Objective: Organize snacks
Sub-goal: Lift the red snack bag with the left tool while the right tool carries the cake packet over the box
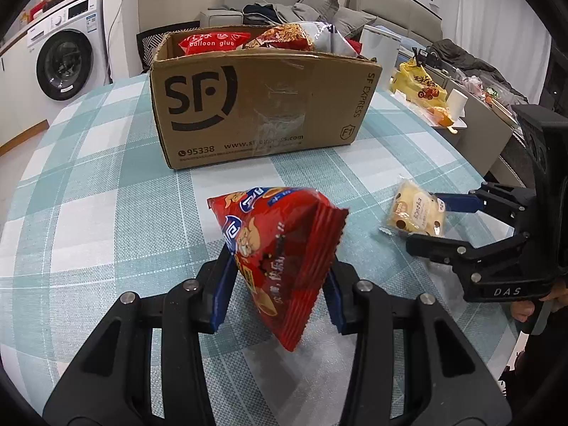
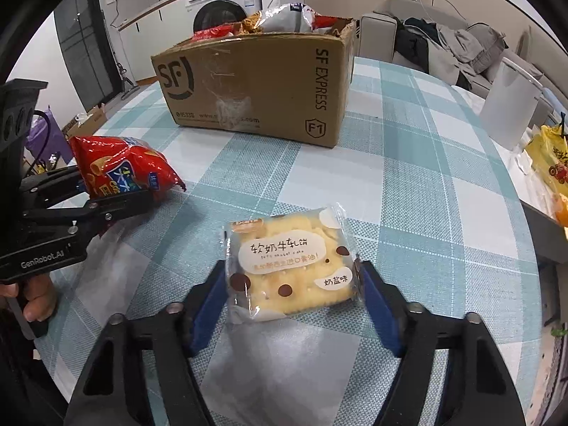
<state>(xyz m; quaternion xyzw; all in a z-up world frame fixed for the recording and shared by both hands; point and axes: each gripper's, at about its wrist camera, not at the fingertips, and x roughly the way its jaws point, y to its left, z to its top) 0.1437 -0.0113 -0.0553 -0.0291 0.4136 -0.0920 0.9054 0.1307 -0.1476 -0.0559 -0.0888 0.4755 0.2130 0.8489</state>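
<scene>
My left gripper [image 1: 280,287] is shut on a red snack bag [image 1: 277,248] and holds it above the checked tablecloth [image 1: 106,184]; the bag and gripper also show in the right wrist view [image 2: 120,170]. My right gripper [image 2: 291,294] is shut on a clear-wrapped yellow nougat cake [image 2: 291,269], its blue pads [image 2: 209,298] against both sides; the cake also shows in the left wrist view [image 1: 415,213]. The open SF Express cardboard box [image 1: 262,106] stands beyond both, holding several snack bags [image 1: 284,37].
A white cylindrical container [image 2: 511,106] stands at the table's right edge. A yellow bag [image 1: 419,85] and paper roll [image 1: 456,103] sit on a side counter. A washing machine [image 1: 67,60] and a sofa with clothes [image 2: 443,42] lie behind.
</scene>
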